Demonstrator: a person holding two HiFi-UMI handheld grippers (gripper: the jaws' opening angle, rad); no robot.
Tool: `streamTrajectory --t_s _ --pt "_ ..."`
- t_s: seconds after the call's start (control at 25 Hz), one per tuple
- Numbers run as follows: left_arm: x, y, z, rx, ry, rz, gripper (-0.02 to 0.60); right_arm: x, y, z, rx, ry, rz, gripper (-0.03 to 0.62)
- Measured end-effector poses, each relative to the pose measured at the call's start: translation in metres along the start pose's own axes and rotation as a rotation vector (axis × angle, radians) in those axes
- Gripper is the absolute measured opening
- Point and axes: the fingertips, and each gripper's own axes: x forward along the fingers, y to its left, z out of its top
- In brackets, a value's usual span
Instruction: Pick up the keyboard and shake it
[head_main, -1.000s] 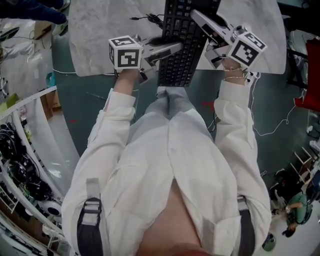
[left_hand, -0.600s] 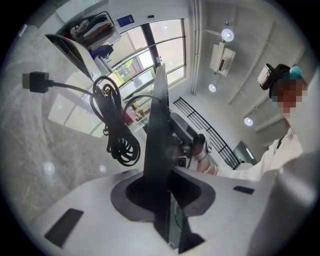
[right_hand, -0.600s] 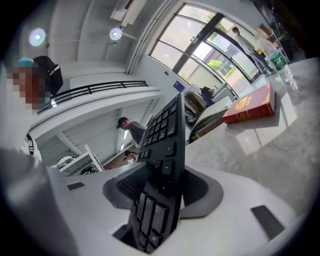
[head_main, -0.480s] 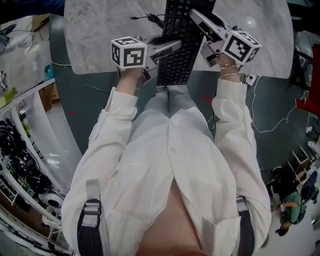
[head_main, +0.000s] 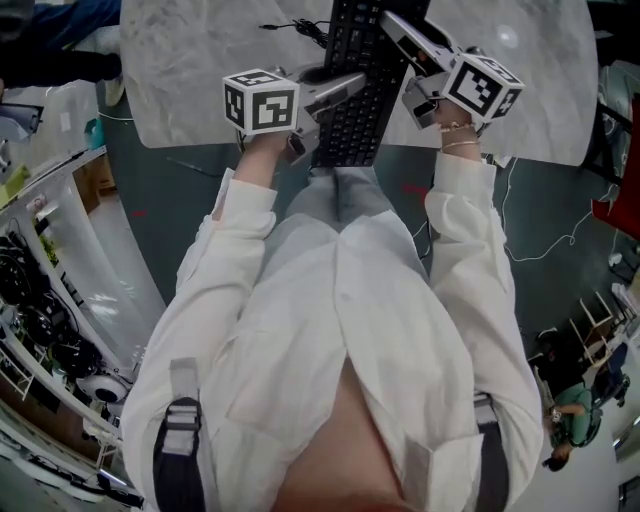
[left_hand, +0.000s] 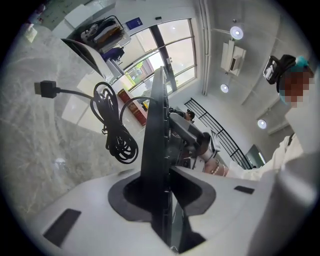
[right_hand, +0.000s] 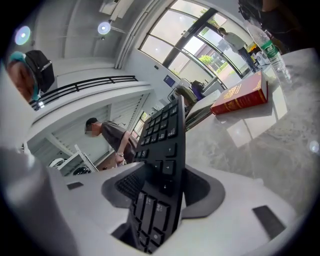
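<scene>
The keyboard (head_main: 362, 125) has sunk toward the table (head_main: 190, 85), its near end overhanging the edge. The left gripper (left_hand: 166, 176) clamps it; the right gripper (right_hand: 167, 187) has just been loosening its jaws around it.

Edge-on keyboard (left_hand: 155, 150); coiled black cable (left_hand: 118, 134) on marble table (left_hand: 40, 150).

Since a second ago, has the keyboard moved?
Yes. In the head view the keyboard's near end now hangs less far past the table's near edge, so it has shifted toward the table.
</scene>
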Motion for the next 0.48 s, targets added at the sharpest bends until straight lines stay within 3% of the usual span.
streamTrajectory --t_s 0.2,0.48 --pt "0.005 0.011 -0.004 -0.022 -0.005 0.049 0.115 0.005 -0.014 -0.008 0.020 0.018 -0.023 0.207" --pt "0.004 0.023 -0.006 0.031 -0.003 0.172 0.167 0.009 -0.025 -0.014 0.030 0.034 -0.033 0.207"
